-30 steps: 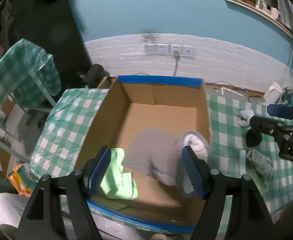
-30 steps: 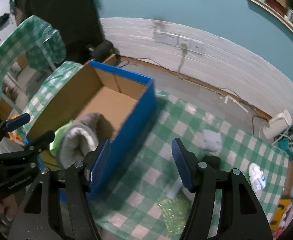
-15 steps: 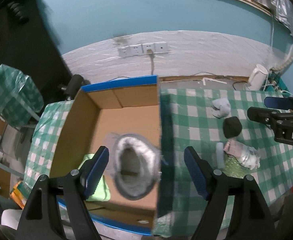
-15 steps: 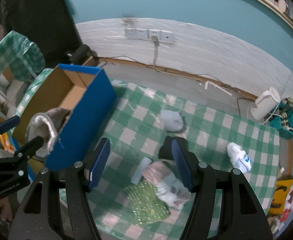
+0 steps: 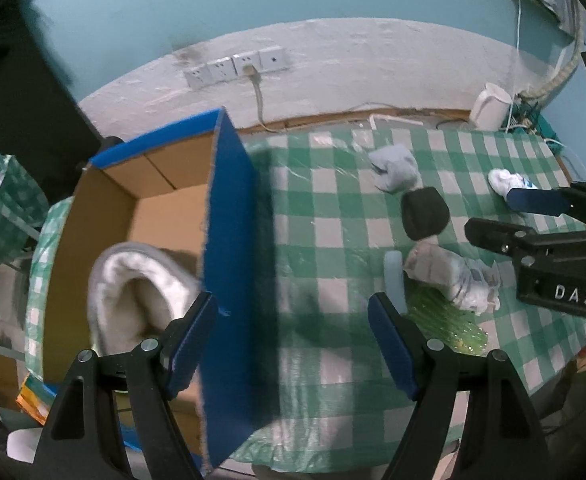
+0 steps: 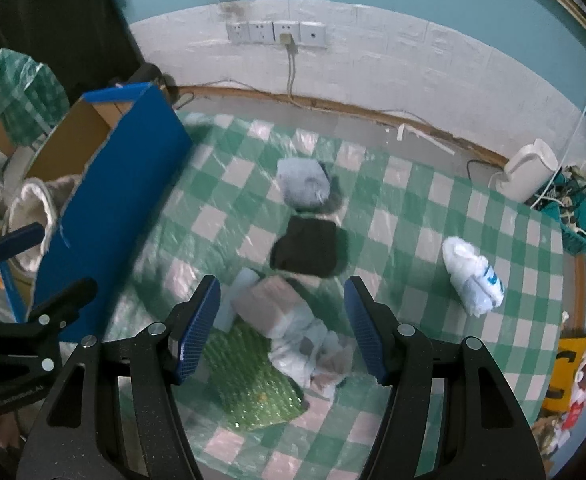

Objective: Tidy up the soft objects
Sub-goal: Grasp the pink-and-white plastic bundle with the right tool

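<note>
A blue-sided cardboard box (image 5: 229, 248) (image 6: 113, 196) stands at the table's left with a grey fleece-lined item (image 5: 133, 292) (image 6: 33, 208) inside. On the green checked cloth lie a pale blue bundle (image 6: 303, 186) (image 5: 395, 166), a black bundle (image 6: 307, 248) (image 5: 425, 214), a pink and white bundle (image 6: 293, 312) (image 5: 449, 276), a white sock (image 6: 473, 276) (image 5: 503, 180) and a green bubble-wrap sheet (image 6: 253, 376) (image 5: 445, 320). My left gripper (image 5: 291, 340) is open and empty over the box's right wall. My right gripper (image 6: 281, 324) is open and empty above the pink and white bundle.
A pale blue flat piece (image 6: 237, 300) (image 5: 395, 280) lies beside the pink bundle. A white kettle (image 6: 527, 174) (image 5: 491, 106) and cables sit at the table's far right. Wall sockets (image 6: 277, 32) are behind. A checked plastic cover (image 6: 9, 92) is at left.
Both grippers have swung right, from over the box to over the table. The right gripper now hovers above the pink and white bundle. Both stay open.
</note>
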A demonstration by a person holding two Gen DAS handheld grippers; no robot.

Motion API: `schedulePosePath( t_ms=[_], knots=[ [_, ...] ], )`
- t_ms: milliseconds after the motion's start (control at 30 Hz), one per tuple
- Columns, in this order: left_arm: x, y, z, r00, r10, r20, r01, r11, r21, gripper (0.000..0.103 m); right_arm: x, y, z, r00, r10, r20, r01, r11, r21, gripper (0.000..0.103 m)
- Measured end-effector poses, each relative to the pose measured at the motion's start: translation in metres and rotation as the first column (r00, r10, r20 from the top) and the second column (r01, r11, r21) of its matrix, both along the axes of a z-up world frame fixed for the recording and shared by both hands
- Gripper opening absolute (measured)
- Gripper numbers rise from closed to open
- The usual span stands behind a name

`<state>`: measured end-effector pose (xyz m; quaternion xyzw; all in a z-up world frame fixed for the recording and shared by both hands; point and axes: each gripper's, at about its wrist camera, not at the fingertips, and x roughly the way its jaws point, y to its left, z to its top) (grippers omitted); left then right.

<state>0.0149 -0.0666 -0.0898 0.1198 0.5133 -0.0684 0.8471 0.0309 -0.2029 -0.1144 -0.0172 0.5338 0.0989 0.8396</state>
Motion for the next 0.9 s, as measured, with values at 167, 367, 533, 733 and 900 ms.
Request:
schedulePosePath(
  t_ms=[167, 367, 533, 733, 900],
  knots=[
    [0.003, -0.011, -0.017, 0.999, -0.014, -0.049, 0.015, 1.0, 0.002, 0.079, -0.003, -0.006, -0.02, 0.999, 0.015, -0.041, -0.016, 1.0, -0.009, 0.064],
    [0.007, -0.019, -0.037, 0.994, -0.025, -0.109, 0.025, 1.0, -0.004, 0.079, -0.005, -0.011, -0.046, 0.995, 0.031, -0.1, -0.032, 0.999, -0.014, 0.064],
    [0.011, -0.027, -0.051, 0.99, -0.034, -0.14, 0.035, 0.999, 0.004, 0.079, -0.001, -0.016, -0.062, 0.99, 0.029, -0.136, -0.029, 1.0, 0.005, 0.064],
    [0.016, -0.031, -0.065, 0.984, -0.038, -0.172, 0.041, 0.999, 0.008, 0.079, -0.001, -0.016, -0.082, 0.983, 0.047, -0.178, -0.049, 0.999, -0.004, 0.064],
    [0.021, -0.032, -0.078, 0.977, -0.032, -0.21, 0.032, 0.999, 0.0, 0.079, 0.002, -0.014, -0.097, 0.978, 0.059, -0.198, -0.065, 0.998, -0.025, 0.064]
  ],
)
